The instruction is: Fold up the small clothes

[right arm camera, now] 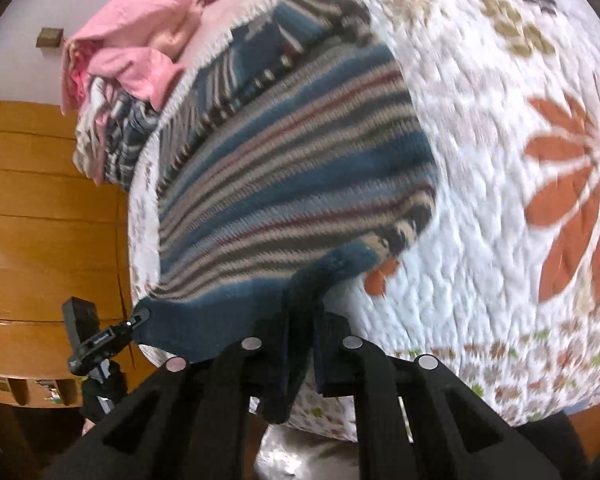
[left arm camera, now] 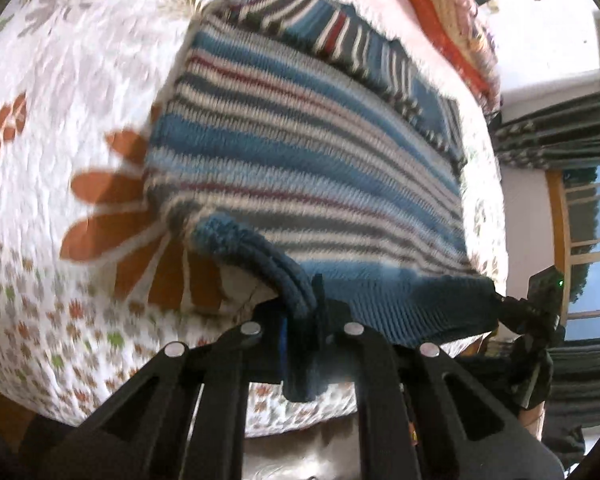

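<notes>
Striped sweater (left arm camera: 300, 152) lies on the floral quilt (left arm camera: 60, 120) at 12 o'clock; my left gripper (left arm camera: 300, 320) and right gripper (right arm camera: 300, 328) seem clamped on its blue hem. Only the right view shows pink clothes (right arm camera: 140, 40) at 10 o'clock.

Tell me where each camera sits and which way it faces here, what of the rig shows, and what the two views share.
Left wrist: on the left gripper, looking forward over its black fingers at the striped knit sweater on the floral quilt; the right gripper shows at the hem's far corner.
Right wrist: on the right gripper, facing the same sweater; the left gripper shows, with a clothes pile behind.
Shared: sweater, quilt, both grippers clamping the blue hem.
</notes>
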